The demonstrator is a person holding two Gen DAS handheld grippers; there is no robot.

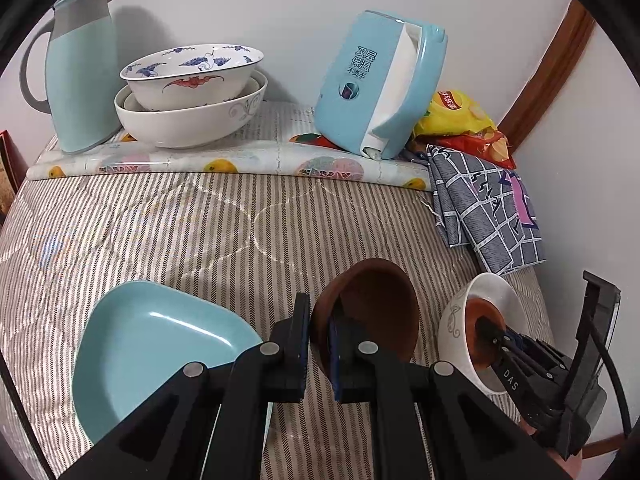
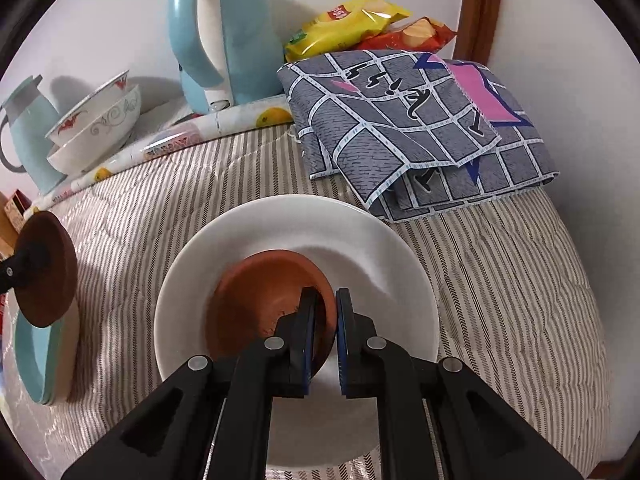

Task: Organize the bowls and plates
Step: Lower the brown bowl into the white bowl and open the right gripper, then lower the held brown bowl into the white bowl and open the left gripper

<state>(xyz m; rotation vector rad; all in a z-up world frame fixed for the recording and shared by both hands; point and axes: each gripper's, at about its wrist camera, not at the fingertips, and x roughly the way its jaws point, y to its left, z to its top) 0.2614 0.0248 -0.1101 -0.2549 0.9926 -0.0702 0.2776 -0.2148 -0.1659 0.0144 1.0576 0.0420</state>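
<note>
My left gripper [image 1: 320, 309] is shut on the rim of a brown bowl [image 1: 372, 300] and holds it tilted above the striped cover; this same bowl [image 2: 46, 276] shows at the left edge of the right wrist view. Just left of it lies a light blue plate [image 1: 152, 356]. My right gripper [image 2: 326, 300] is shut on the rim of a second brown bowl [image 2: 264, 304], which sits tilted inside a white bowl [image 2: 296, 224]. In the left wrist view that white bowl [image 1: 460, 320] stands at the lower right with the right gripper [image 1: 486, 326] reaching into it.
At the back, on a fruit-print mat [image 1: 240, 160], stand a pale blue jug [image 1: 76, 76], stacked white patterned bowls [image 1: 188, 120] and a blue kettle [image 1: 380, 84]. Snack bags [image 1: 456, 116] and a folded grey checked cloth [image 2: 420, 128] lie at the right, by the wall.
</note>
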